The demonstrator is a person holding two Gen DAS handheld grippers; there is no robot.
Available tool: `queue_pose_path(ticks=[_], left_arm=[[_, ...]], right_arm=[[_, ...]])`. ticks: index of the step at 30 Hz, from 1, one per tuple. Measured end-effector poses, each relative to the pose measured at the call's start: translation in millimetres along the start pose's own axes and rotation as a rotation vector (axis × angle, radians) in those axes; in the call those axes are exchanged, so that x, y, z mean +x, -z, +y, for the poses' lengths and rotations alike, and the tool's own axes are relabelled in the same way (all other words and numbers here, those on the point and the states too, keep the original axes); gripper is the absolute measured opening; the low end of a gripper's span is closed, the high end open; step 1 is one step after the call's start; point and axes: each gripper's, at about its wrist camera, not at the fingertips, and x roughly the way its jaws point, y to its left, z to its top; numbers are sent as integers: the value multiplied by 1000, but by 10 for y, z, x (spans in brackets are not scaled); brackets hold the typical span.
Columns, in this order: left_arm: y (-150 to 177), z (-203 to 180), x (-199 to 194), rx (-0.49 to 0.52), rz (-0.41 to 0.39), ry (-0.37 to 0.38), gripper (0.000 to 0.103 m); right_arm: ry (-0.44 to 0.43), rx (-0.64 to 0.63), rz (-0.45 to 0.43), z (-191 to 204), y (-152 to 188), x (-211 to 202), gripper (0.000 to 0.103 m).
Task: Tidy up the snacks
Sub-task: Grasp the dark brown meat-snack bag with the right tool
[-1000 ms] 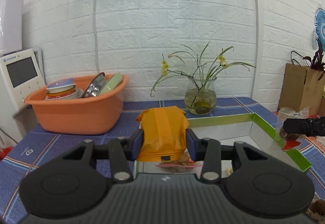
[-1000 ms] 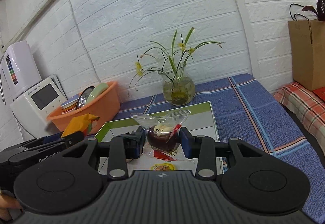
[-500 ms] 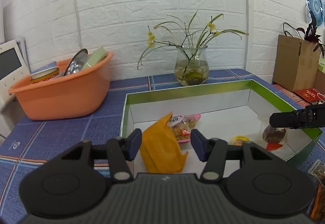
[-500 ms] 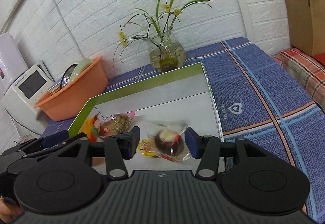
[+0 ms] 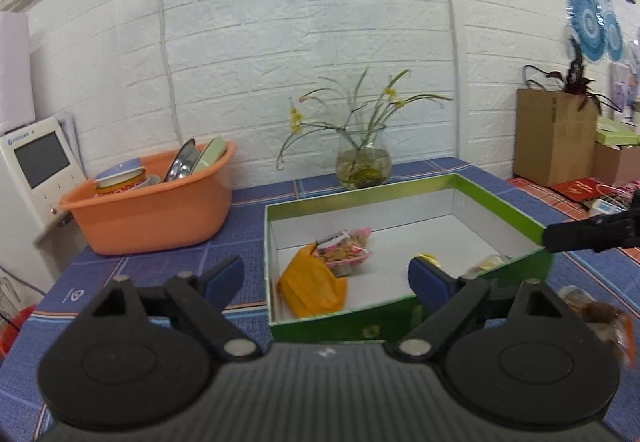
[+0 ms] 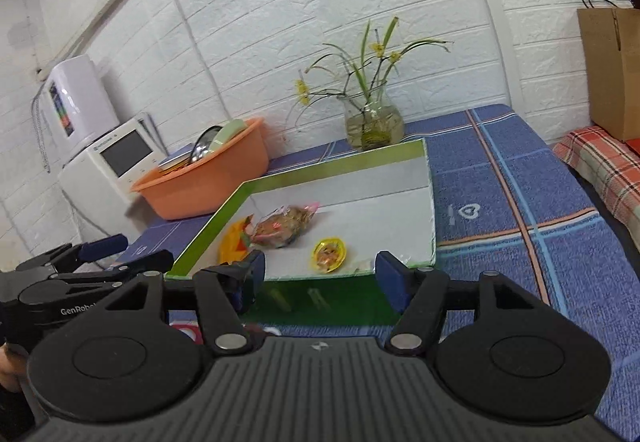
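Orange packet (image 5: pixel 312 288): lying in the green box (image 5: pixel 332 326), near-left corner, touching the pink-edged snack bag (image 5: pixel 344 248).
Yellow sweet (image 6: pixel 330 255): on the box floor, apart.
Left gripper (image 5: pixel 325 280): jaws just opened, released, nothing between.
Right gripper (image 6: pixel 320 274): jaws just opened wide, released, before the near wall.
Table (image 6: pixel 500 201): blue cloth.

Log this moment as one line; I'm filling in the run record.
left gripper: open, empty | right gripper: open, empty | orange packet, clear snack bag, yellow candy: in green box
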Motion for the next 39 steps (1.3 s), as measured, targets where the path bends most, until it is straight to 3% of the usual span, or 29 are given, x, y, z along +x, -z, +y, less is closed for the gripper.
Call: queue_pose_path(ticks=[5, 11, 17, 19, 23, 26, 29, 33, 36, 38, 39], left_arm=[[281, -343, -682, 16, 3, 136, 92], [620, -786, -860, 120, 124, 301, 92], [750, -677, -638, -43, 289, 380, 91], [818, -622, -553, -110, 347, 414, 78], [945, -578, -350, -190, 411, 391, 77], [969, -568, -285, -227, 370, 332, 85], [943, -583, -217, -263, 371, 352, 85], [914, -632, -225, -297, 390, 409, 85], [898, -680, -233, -282, 386, 388, 79], [889, -677, -209, -292, 378, 379, 63], [882, -683, -199, -292, 378, 375, 46]], right_arm=[[-75, 126, 94, -67, 206, -115, 102], [-146, 259, 174, -156, 345, -5, 103], [-105, 260, 167, -161, 392, -16, 98], [-104, 249, 178, -169, 389, 5, 97], [-90, 191, 206, -147, 336, 90, 98], [-83, 137, 244, -93, 276, 195, 103], [-61, 43, 315, 53, 199, 352, 103], [66, -153, 434, 332, 171, 597, 103], [91, -264, 510, 455, 217, 708, 103], [51, -207, 545, 442, 209, 740, 103], [28, -171, 552, 424, 209, 737, 103]])
